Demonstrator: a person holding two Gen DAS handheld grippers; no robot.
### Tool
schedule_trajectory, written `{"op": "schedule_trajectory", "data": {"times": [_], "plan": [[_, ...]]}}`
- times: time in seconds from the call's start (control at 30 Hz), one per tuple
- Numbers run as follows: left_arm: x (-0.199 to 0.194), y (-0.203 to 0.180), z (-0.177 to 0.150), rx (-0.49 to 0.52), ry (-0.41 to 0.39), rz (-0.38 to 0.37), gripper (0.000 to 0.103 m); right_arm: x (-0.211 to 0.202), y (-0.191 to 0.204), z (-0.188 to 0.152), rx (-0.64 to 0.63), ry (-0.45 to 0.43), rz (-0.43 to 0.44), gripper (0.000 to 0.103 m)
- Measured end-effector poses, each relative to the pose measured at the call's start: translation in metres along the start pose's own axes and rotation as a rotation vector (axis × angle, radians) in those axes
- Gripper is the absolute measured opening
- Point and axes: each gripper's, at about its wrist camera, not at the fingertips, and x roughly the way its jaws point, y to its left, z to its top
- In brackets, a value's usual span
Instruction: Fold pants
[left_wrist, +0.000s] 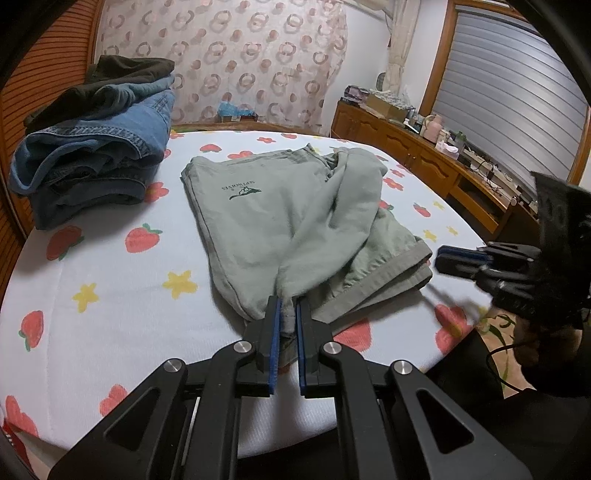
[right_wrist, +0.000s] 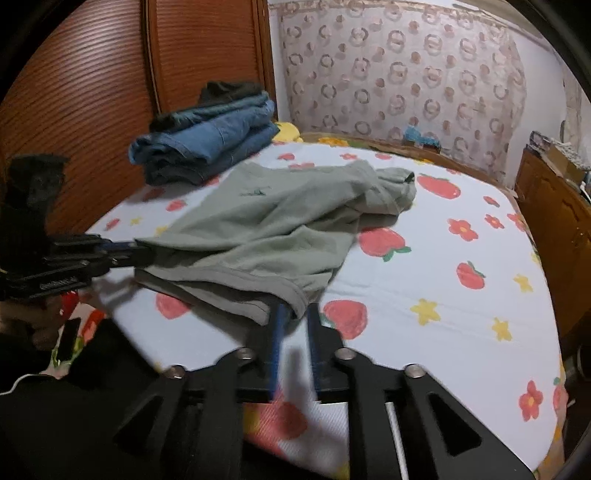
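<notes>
Grey-green pants (left_wrist: 288, 218) lie partly folded on the bed, with a small dark logo near the far left. My left gripper (left_wrist: 287, 314) is shut on a bunched edge of the pants at their near side. It shows at the left of the right wrist view (right_wrist: 142, 254), holding the cloth. My right gripper (right_wrist: 295, 314) is right at the hemmed corner of the pants (right_wrist: 258, 236), its jaws narrowly apart with the hem just in front of them. In the left wrist view the right gripper (left_wrist: 441, 258) sits beside the hem, apparently not holding it.
A stack of folded jeans and dark clothes (left_wrist: 99, 147) sits at the bed's far left, also in the right wrist view (right_wrist: 210, 136). The strawberry-print sheet (left_wrist: 110, 280) covers the bed. A wooden cabinet (left_wrist: 424, 155) runs along the right. A patterned curtain (left_wrist: 240, 55) hangs behind.
</notes>
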Motion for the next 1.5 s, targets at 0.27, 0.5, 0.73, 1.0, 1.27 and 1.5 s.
{"op": "schedule_trajectory", "data": {"times": [0.27,0.5,0.73,1.0,1.27,1.5], "plan": [[0.0,0.001,0.0,0.002,0.002,-0.001,0.008,0.018,0.003,0.01,-0.004,0.004,-0.037,0.022],[-0.001,-0.001,0.0,0.002,-0.006,-0.009,0.008,0.001,0.0,0.004,0.018,-0.023,0.025,0.002],[-0.003,-0.002,-0.002,-0.003,-0.008,-0.007,0.008,-0.015,0.005,-0.007,0.013,-0.029,0.056,0.002],[-0.004,-0.002,-0.007,0.0,0.001,0.003,0.008,-0.009,-0.001,-0.011,0.048,0.011,0.083,0.002],[-0.019,-0.007,-0.005,0.015,-0.019,0.003,0.008,-0.023,-0.006,-0.002,0.064,-0.027,0.064,0.003],[-0.016,0.001,-0.005,-0.013,0.0,0.031,0.012,-0.031,-0.016,0.0,0.074,-0.054,0.015,0.009]]}}
